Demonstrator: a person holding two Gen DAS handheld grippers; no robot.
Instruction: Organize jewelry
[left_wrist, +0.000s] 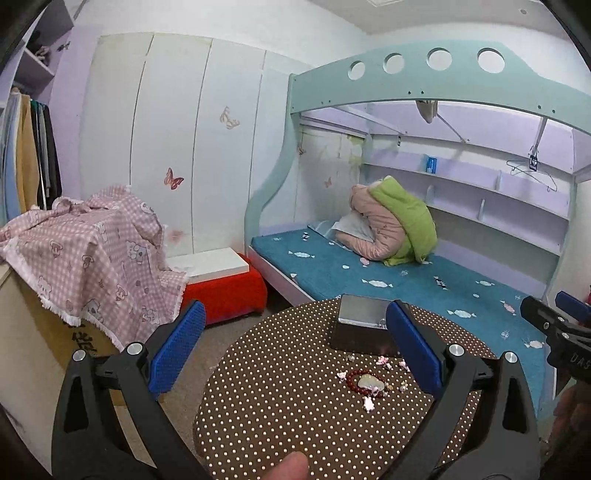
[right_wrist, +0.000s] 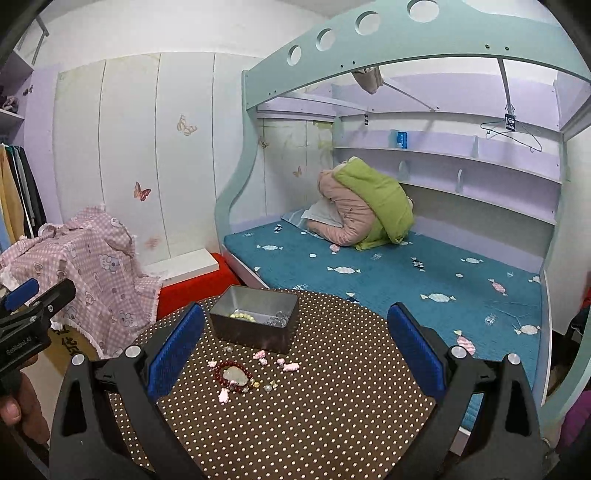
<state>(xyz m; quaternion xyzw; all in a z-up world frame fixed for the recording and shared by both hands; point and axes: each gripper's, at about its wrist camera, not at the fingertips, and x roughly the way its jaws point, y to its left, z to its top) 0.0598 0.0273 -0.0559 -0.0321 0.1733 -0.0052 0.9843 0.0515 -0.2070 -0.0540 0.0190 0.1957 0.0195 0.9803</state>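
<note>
A round table with a brown polka-dot cloth (left_wrist: 280, 398) (right_wrist: 295, 413) holds a dark metal box (left_wrist: 360, 326) (right_wrist: 255, 323) at its far side. A yellow bead string (right_wrist: 242, 316) and a silvery chain lie inside the box. In front of the box lie a dark red bead bracelet (left_wrist: 364, 382) (right_wrist: 233, 376), a pale stone inside its ring, and several small pink and pearl pieces (right_wrist: 290, 366). My left gripper (left_wrist: 295, 347) is open and empty above the table's near side. My right gripper (right_wrist: 295, 345) is open and empty, above the jewelry.
A bunk bed with a blue mattress (left_wrist: 424, 280) (right_wrist: 406, 273) stands behind the table, a pink and green jacket (right_wrist: 365, 203) on it. A red stool (left_wrist: 225, 291) and a box under a pink checked cloth (left_wrist: 92, 251) stand at the left.
</note>
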